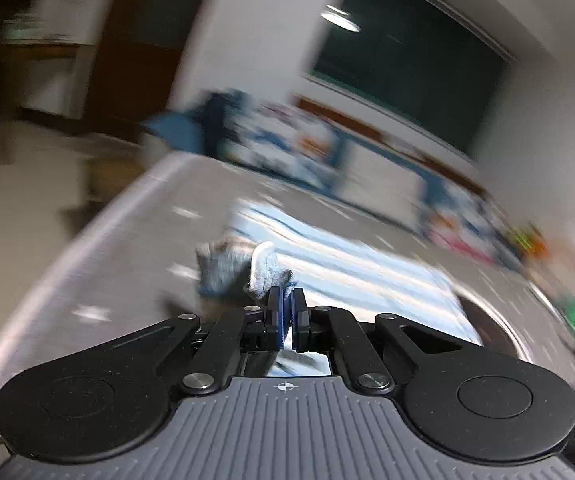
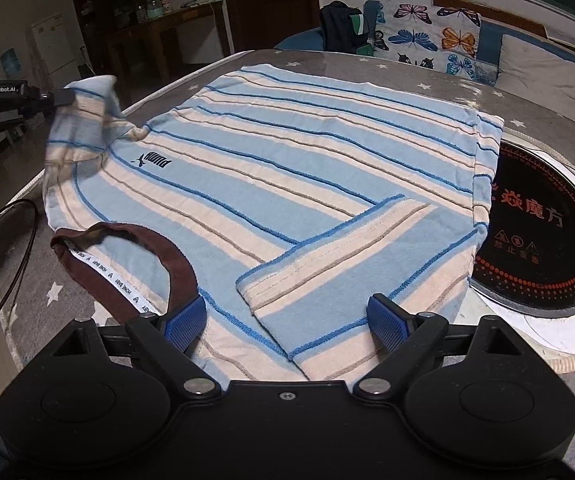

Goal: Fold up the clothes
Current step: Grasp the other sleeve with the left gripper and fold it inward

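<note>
A light blue and cream striped T-shirt with a brown collar lies flat on the grey star-patterned table. Its near sleeve is folded in over the body. My left gripper is shut on the far sleeve and holds it lifted; it also shows in the right wrist view with the sleeve bunched up off the table. My right gripper is open and empty, hovering just above the shirt's near edge beside the collar.
A round black induction hob is set in the table at the right, partly under the shirt's hem. A sofa with a butterfly cover stands behind the table. A cable hangs at the left edge.
</note>
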### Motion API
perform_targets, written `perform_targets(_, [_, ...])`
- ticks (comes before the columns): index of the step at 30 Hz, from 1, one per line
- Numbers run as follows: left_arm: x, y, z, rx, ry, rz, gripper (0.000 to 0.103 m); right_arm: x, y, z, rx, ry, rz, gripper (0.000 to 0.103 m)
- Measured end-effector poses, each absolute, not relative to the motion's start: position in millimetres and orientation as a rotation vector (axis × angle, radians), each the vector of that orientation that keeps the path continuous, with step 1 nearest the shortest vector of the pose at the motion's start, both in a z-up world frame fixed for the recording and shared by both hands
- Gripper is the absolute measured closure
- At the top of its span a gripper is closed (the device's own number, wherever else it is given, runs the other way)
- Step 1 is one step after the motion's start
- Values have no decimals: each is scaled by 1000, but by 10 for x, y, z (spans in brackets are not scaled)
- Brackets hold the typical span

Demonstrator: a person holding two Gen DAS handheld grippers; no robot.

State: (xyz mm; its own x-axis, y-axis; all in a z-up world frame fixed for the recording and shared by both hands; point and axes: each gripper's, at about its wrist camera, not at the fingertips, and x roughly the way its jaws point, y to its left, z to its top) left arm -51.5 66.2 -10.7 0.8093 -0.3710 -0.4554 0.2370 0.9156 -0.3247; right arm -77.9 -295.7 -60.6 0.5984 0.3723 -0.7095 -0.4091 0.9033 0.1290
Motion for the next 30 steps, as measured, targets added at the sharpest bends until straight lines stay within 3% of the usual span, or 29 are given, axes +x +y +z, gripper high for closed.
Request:
perform_targets(7, [-464,340,-409,-108,744,-468,98,-779,-2964,-602,-48,812,456,13])
perform_targets(15, [-466,568,-483,-46,844,-492,95,-775,-2977,-593,-45,817,464,12])
perform_targets(19, [-472,599,-307,-56,781,-532,80,-783,-3016,-566,-34,820,460,12])
perform_targets(24, [-259,605,-234,-109,719,-459,83,-789,-3080,-513,-18,807,443,12])
perform_targets(25, [-161,608,-260,-128,724,-435,87,-789,-3082,-517,-17,804,438,12])
perform_targets(30, [169,558,-423,-160,774,-388,88,-779,-3093,-511,-29,794,429,12])
